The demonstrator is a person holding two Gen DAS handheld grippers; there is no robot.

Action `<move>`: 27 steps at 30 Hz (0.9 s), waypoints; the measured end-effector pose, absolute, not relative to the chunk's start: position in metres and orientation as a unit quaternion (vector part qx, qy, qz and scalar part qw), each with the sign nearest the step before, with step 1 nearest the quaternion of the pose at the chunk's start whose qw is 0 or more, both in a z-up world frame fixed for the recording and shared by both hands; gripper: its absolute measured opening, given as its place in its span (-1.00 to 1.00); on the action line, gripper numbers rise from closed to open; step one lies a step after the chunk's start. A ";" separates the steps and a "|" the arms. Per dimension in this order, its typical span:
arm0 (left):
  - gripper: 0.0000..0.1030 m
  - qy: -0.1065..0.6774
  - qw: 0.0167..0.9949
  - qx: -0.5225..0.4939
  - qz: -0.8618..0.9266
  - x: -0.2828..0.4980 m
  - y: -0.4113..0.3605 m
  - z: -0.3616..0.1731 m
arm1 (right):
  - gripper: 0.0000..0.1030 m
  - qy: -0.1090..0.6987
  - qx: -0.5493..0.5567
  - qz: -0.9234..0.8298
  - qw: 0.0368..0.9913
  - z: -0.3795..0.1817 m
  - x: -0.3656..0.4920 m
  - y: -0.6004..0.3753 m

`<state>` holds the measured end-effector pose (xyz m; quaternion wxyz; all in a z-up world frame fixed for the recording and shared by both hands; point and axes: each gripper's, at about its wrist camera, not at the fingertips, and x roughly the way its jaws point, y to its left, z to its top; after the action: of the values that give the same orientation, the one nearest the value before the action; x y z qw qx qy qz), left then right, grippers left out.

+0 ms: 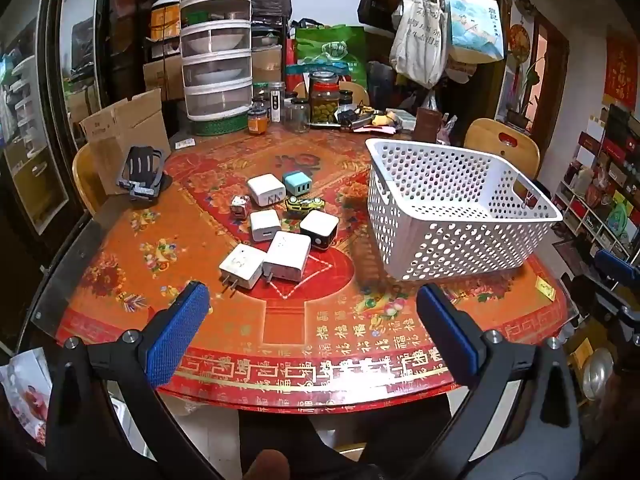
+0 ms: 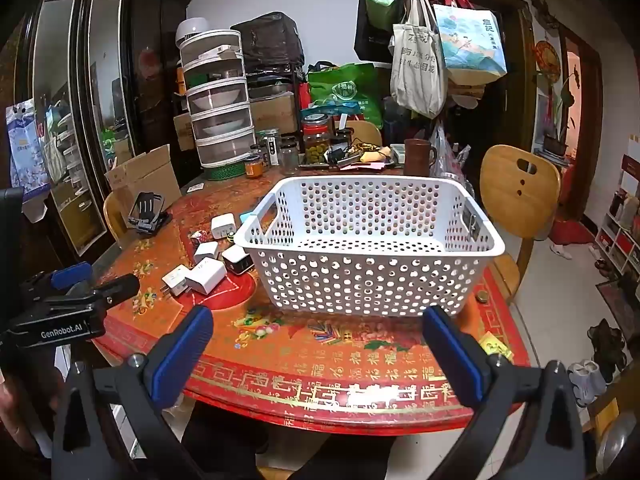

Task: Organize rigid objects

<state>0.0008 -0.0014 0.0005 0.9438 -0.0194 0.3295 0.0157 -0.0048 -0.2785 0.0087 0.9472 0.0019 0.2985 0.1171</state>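
Several white chargers (image 1: 286,255) lie in a cluster mid-table, with a teal charger (image 1: 296,183), a black-and-white one (image 1: 320,229), a small yellow toy car (image 1: 305,204) and a small cube (image 1: 240,205). The cluster also shows in the right wrist view (image 2: 206,275). A white perforated basket (image 1: 452,208) stands right of them, with nothing seen inside it (image 2: 368,246). My left gripper (image 1: 312,300) is open and empty, hovering near the table's front edge before the chargers. My right gripper (image 2: 318,320) is open and empty, in front of the basket.
The round table (image 1: 360,344) has a red patterned cover. A black phone stand (image 1: 142,172) sits at the left, jars (image 1: 324,98) and a stacked food cover (image 1: 216,52) at the back. A wooden chair (image 2: 518,188) stands right. A coin (image 2: 482,297) lies by the basket.
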 end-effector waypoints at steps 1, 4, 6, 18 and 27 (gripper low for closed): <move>0.99 0.331 0.943 -0.015 0.021 0.002 -0.002 0.000 | 1.00 0.299 0.002 0.117 0.947 0.009 -0.005 -0.278; 0.99 0.335 0.942 -0.004 0.014 0.008 -0.007 -0.001 | 1.00 0.299 0.003 0.117 0.947 0.009 -0.005 -0.278; 0.99 0.328 0.944 -0.015 -0.001 0.002 -0.003 -0.004 | 1.00 0.299 0.003 0.116 0.947 0.009 -0.005 -0.277; 0.99 0.302 0.953 0.024 0.029 -0.001 -0.011 0.002 | 1.00 0.301 0.005 0.118 0.946 0.006 -0.004 -0.279; 0.99 0.324 0.946 0.003 0.018 0.005 -0.002 -0.006 | 1.00 0.302 0.005 0.118 0.946 0.006 -0.003 -0.279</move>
<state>0.0054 -0.0020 -0.0057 0.9459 0.0029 0.3239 0.0180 -0.0026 -0.2787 0.0058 0.9459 0.0048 0.3021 0.1183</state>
